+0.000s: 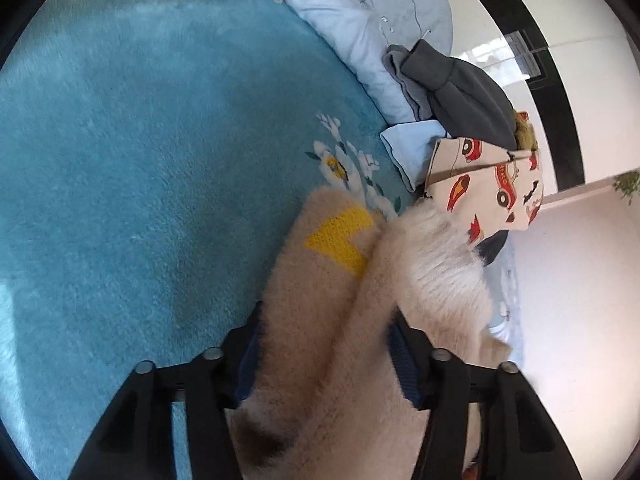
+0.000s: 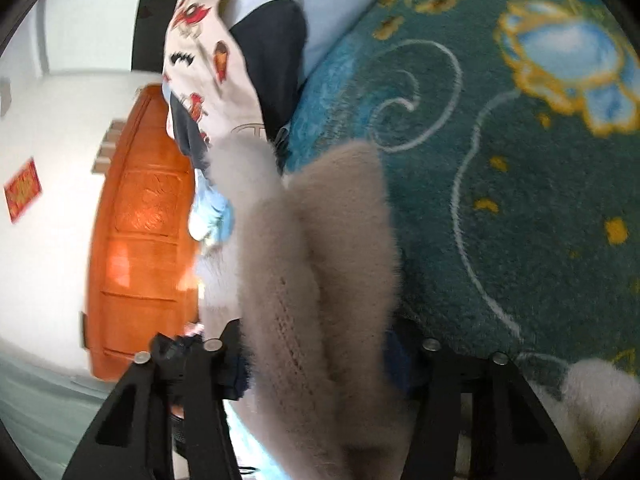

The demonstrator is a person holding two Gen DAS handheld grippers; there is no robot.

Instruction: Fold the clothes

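Holding a fuzzy beige knitted sweater with a yellow patch bunched over the teal floral plush blanket.
Both the left gripper and the right gripper are clamped on the sweater's thick folds; I judge that keeping level tension between them would lay it flat. A pile of other clothes, the car-print cream fabric on top, sits just beyond. No readable brand or writing shows; the red wall sign is blurred.

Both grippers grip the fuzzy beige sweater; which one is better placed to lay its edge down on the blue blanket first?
Probably the left gripper: its view shows the fuzzy beige sweater hanging over open blue blanket. The right gripper faces the clothes pile and door.
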